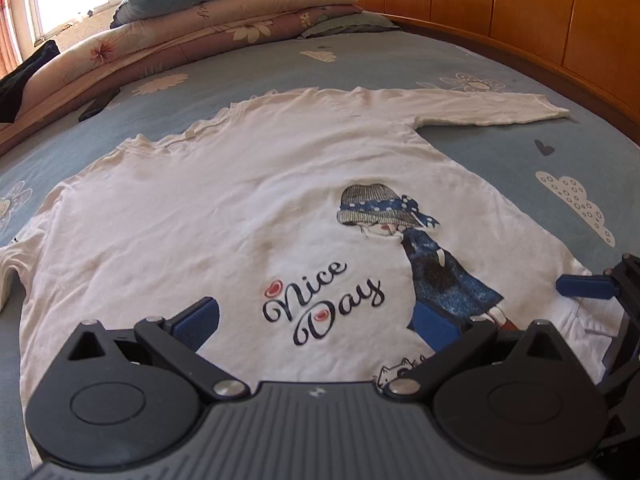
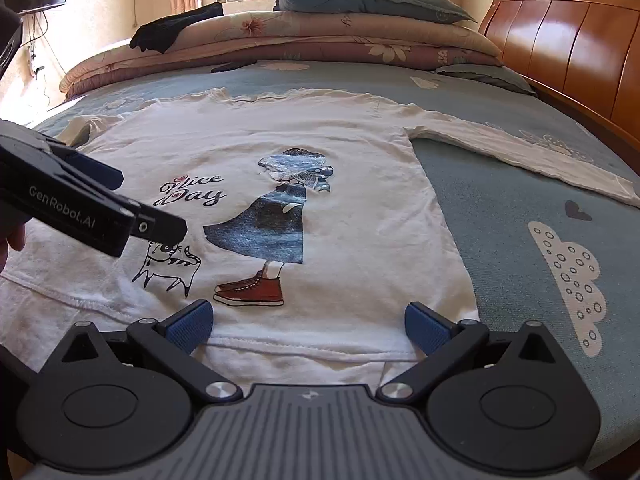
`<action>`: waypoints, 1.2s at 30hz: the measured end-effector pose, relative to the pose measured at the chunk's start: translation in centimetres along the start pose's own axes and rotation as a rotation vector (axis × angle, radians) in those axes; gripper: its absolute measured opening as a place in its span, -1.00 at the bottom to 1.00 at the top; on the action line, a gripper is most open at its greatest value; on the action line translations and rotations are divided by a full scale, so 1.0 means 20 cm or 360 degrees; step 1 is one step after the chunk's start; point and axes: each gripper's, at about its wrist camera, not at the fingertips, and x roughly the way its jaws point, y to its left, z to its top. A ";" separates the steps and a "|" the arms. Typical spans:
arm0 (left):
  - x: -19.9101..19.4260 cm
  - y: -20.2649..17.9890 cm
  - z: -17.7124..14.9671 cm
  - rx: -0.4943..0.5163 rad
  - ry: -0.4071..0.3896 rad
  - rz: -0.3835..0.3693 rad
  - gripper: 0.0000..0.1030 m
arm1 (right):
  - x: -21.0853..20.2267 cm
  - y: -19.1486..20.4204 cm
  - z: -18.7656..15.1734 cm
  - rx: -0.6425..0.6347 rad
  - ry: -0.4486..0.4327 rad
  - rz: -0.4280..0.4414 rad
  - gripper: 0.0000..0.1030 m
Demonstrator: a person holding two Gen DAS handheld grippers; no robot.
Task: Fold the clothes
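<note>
White long-sleeve shirt (image 2: pixel 340 160) lies flat, print up, on the bed (image 2: pixel 500 208), sleeve out toward the headboard; both tongs, left (image 1: pixel 316 320) and right (image 2: pixel 308 324), spread apart over its hem, likely ready to pinch it.

The white shirt (image 1: pixel 208 216) has its left sleeve cut off by the frame edge in the left wrist view. The left gripper (image 2: pixel 160 232) covers the head of the printed cat (image 2: pixel 170 266) in the right wrist view. The shirt's hem is partly hidden behind the right gripper (image 2: pixel 308 326). The bed (image 2: pixel 500 200) runs past the frame.
</note>
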 end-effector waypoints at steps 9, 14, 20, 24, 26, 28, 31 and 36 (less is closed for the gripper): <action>0.39 0.05 0.29 -0.0221 0.0015 -0.0349 0.99 | 0.04 0.04 0.04 0.0020 0.0014 -0.0068 1.00; 0.45 0.01 0.19 -0.0225 0.0082 -0.0357 0.99 | 0.05 0.03 0.05 0.0013 0.0008 -0.0063 1.00; 0.28 0.01 0.05 -0.0225 0.0097 -0.0355 0.99 | 0.05 0.04 0.04 0.0008 0.0000 -0.0067 1.00; 0.16 0.06 -0.03 -0.0328 0.0117 -0.0370 0.99 | 0.05 0.04 0.04 0.0008 -0.0010 -0.0075 1.00; 0.09 0.10 -0.06 -0.0380 0.0089 -0.0377 0.99 | 0.05 0.05 0.04 0.0010 -0.0014 -0.0080 1.00; 0.01 0.12 -0.09 -0.0410 0.0044 -0.0345 0.99 | 0.05 0.05 0.04 0.0013 -0.0018 -0.0085 1.00; -0.04 0.18 -0.16 -0.0496 0.0060 -0.0288 0.99 | 0.04 0.05 0.03 0.0021 -0.0021 -0.0094 1.00; -0.11 0.22 -0.33 -0.0637 0.0080 -0.0308 0.99 | 0.04 0.06 0.03 0.0042 -0.0015 -0.0111 1.00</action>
